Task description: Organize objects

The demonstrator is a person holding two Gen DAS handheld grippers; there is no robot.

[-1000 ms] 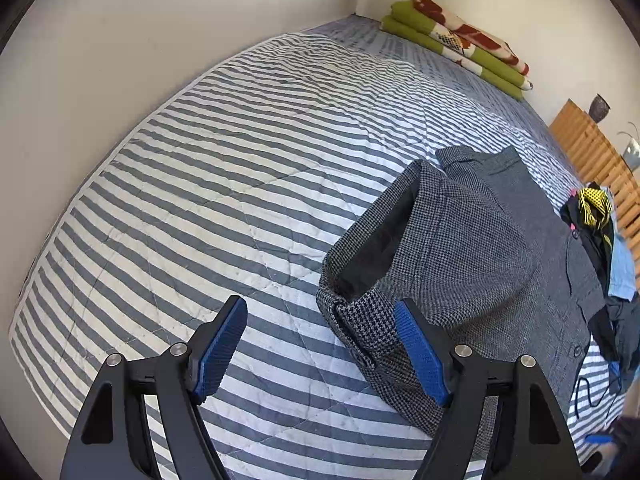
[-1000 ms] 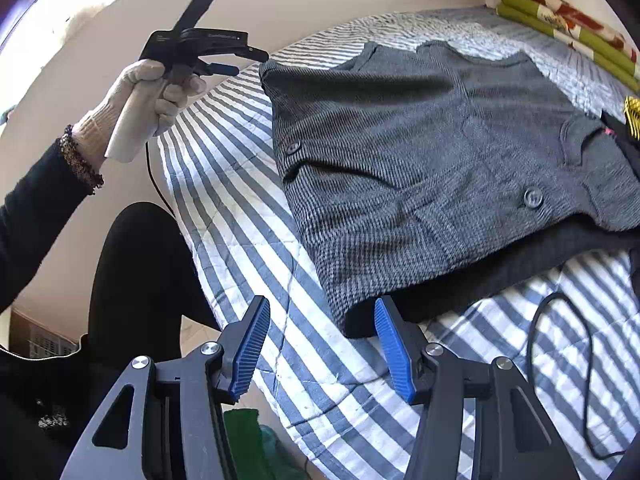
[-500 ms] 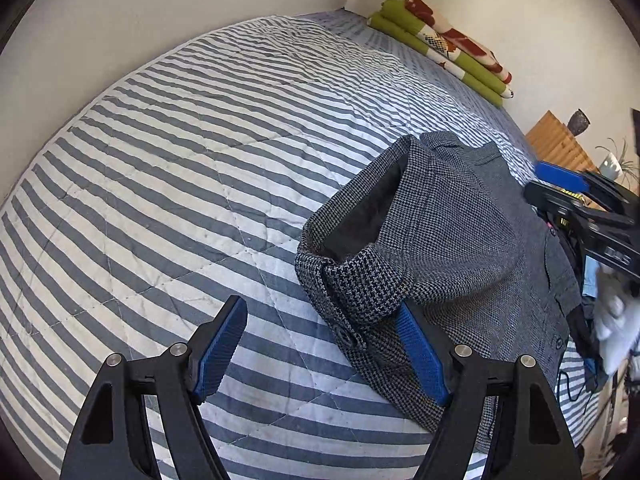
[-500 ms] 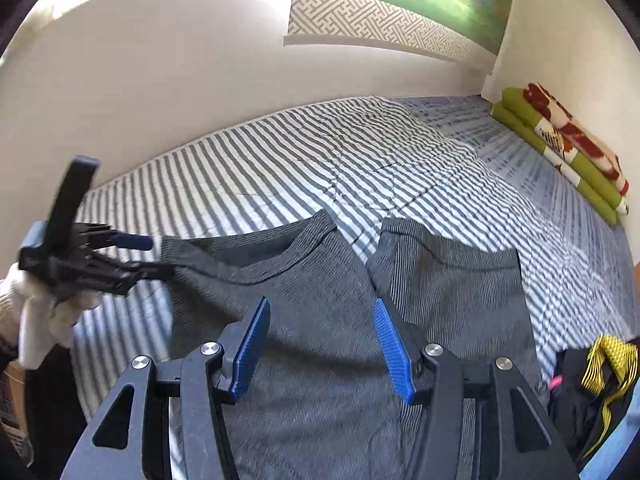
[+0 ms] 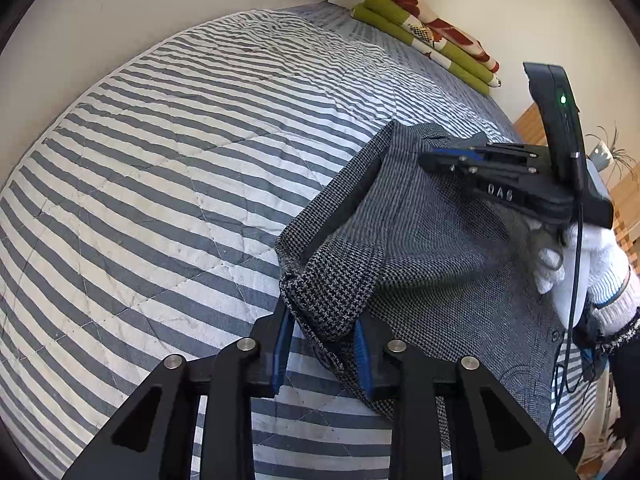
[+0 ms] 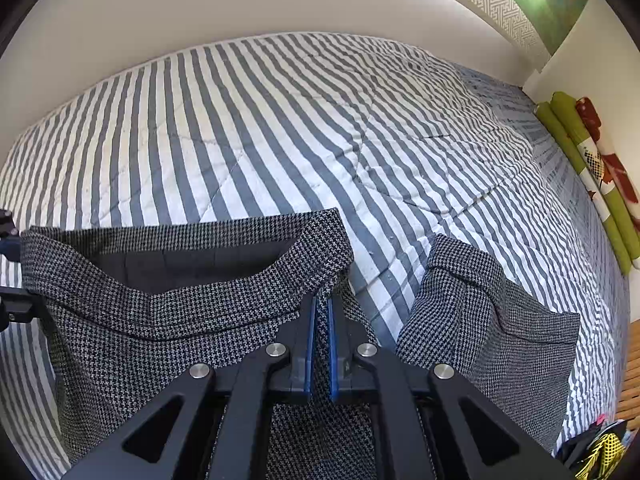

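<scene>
Beyond the grey houndstooth garment (image 6: 168,320) the striped bedcover (image 6: 280,140) lies bare right up to the wall. Folded green blankets (image 6: 592,168) block the far corner, wooden slats (image 5: 532,124) the side.

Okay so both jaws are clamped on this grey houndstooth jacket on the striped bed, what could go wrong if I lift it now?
1. The left gripper, whose jaws have just been closing, pinches a bunched fold at the houndstooth jacket's corner; it may slip out.
2. The right gripper, whose jaws also just closed, grips only a thin edge by the neckline, so the loose front panel could sag and unfold.
3. The black cable hanging from the right gripper could snag the fabric.
</scene>
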